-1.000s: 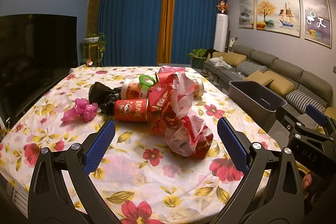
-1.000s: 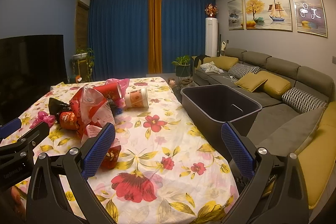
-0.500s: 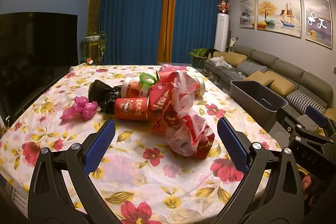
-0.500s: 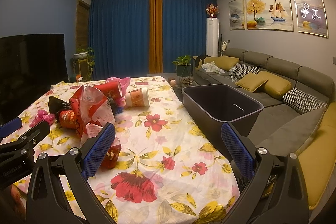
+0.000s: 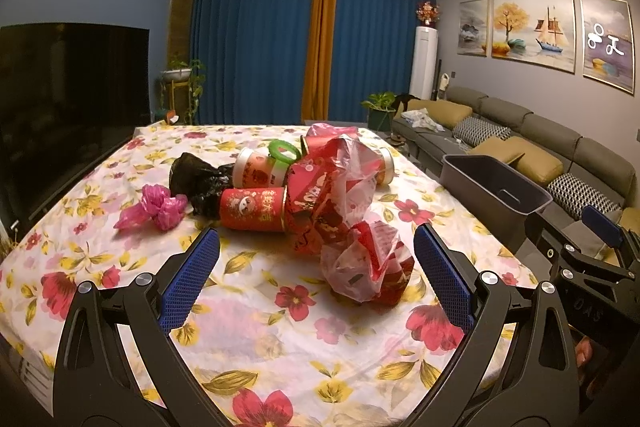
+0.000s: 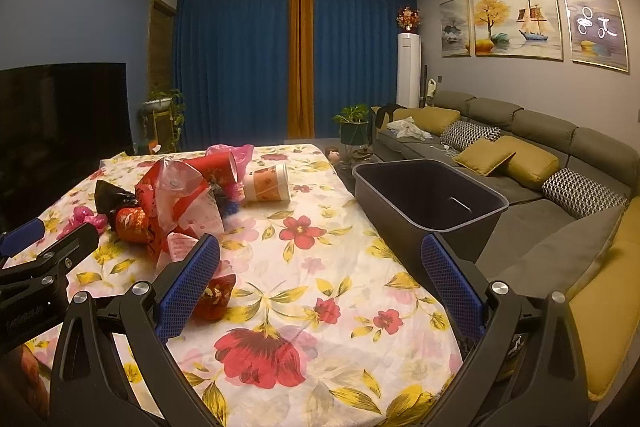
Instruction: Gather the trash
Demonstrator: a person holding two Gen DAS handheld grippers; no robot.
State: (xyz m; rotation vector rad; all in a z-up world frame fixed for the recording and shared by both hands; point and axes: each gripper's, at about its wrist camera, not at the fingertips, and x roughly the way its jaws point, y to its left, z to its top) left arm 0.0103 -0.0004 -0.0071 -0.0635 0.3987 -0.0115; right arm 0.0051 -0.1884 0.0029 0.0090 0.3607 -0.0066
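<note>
A heap of trash lies on the floral table (image 5: 280, 347): a red paper cup (image 5: 253, 209) on its side, a crumpled red-and-clear wrapper (image 5: 366, 269) nearest me, a larger red plastic bag (image 5: 332, 187), a black bag (image 5: 196, 183), a pink bag (image 5: 156, 209) and a pale cup (image 6: 267, 183). A dark grey bin (image 6: 430, 197) stands off the table's right edge. My left gripper (image 5: 316, 279) is open and empty, just short of the wrapper. My right gripper (image 6: 320, 279) is open and empty above the table's right part.
A dark TV (image 5: 68, 99) stands along the table's left side. A grey sofa with yellow cushions (image 6: 516, 155) runs along the right, behind the bin. Blue curtains and potted plants are at the back. The right gripper shows in the left wrist view (image 5: 576, 259).
Both views have shifted very slightly; the heap of trash and the bin have not moved. Both grippers stay open.
</note>
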